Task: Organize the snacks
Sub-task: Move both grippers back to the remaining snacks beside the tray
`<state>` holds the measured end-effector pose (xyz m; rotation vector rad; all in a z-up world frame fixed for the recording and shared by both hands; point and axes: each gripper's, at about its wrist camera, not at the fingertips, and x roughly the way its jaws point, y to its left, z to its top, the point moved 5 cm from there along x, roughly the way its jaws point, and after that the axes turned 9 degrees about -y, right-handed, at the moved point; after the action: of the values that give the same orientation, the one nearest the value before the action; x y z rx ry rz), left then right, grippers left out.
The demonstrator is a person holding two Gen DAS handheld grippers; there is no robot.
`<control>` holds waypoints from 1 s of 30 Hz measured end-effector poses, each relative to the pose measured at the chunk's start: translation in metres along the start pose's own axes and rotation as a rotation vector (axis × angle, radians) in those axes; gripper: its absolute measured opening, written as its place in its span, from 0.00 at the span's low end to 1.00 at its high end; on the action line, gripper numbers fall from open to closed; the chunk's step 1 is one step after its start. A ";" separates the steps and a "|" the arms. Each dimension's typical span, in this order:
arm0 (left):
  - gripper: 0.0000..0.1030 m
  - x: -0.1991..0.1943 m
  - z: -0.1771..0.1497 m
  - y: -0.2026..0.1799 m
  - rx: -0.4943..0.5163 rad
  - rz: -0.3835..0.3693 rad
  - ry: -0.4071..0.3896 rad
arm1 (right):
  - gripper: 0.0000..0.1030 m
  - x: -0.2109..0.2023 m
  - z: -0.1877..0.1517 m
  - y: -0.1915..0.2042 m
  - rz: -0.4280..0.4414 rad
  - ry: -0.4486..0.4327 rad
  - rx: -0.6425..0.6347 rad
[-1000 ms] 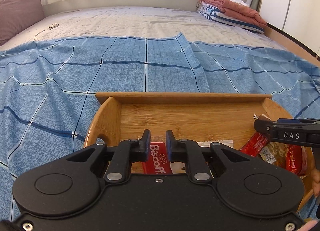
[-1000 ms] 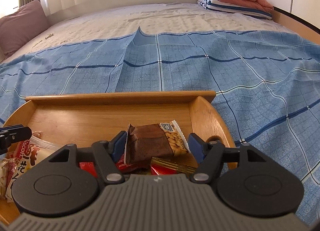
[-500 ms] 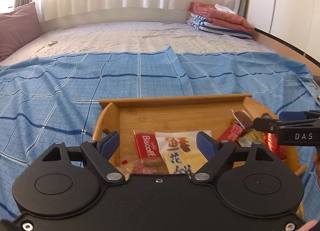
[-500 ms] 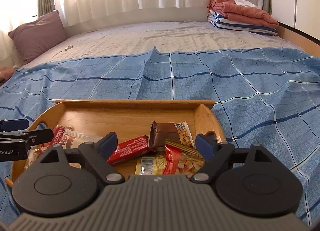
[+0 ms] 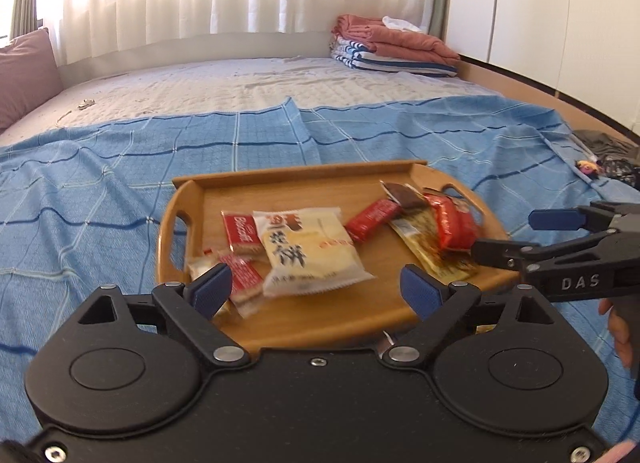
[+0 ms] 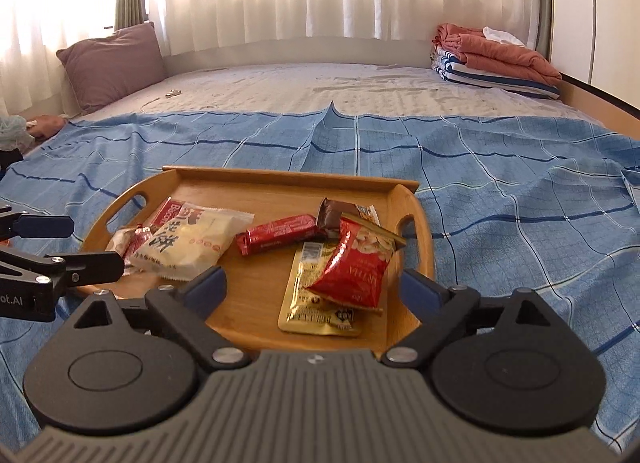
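A wooden tray (image 5: 304,183) (image 6: 276,183) lies on the blue checked bedspread and holds several snacks. A white rice-cracker packet (image 5: 308,251) (image 6: 188,243) and a red Biscoff packet (image 5: 240,231) lie on its left. A red bar (image 6: 280,233), a brown packet (image 6: 338,215), a red nut bag (image 6: 356,263) and a gold sachet (image 6: 308,291) lie on its right. My left gripper (image 5: 316,289) is open and empty above the tray's near edge. My right gripper (image 6: 314,285) is open and empty above the near right part.
The blue bedspread (image 6: 500,203) covers the near half of the bed. Folded blankets (image 6: 492,59) lie at the far right, a mauve pillow (image 6: 112,63) at the far left. Dark clothing (image 5: 608,159) lies at the bed's right edge.
Both grippers have pulled back and up from the tray. The left gripper's jaws, nearly shut a second ago, have opened. The whole tray shows now.
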<state>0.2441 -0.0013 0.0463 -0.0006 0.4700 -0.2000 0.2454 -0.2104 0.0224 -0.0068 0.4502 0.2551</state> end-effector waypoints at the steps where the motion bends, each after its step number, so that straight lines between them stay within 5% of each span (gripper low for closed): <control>1: 0.88 -0.005 -0.003 -0.003 -0.010 -0.008 0.001 | 0.95 -0.004 -0.005 -0.001 -0.002 -0.002 -0.007; 11: 0.89 -0.031 -0.035 -0.026 0.020 -0.034 0.013 | 0.98 -0.027 -0.046 -0.011 -0.004 0.034 -0.090; 21: 0.88 -0.032 -0.066 -0.045 0.107 -0.100 0.082 | 0.99 -0.027 -0.081 -0.002 0.105 0.103 -0.225; 30: 0.55 -0.016 -0.076 -0.055 0.115 -0.157 0.129 | 0.99 -0.012 -0.081 0.012 0.170 0.119 -0.324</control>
<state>0.1857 -0.0486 -0.0113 0.0883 0.5868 -0.3830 0.1973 -0.2069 -0.0448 -0.3034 0.5248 0.4949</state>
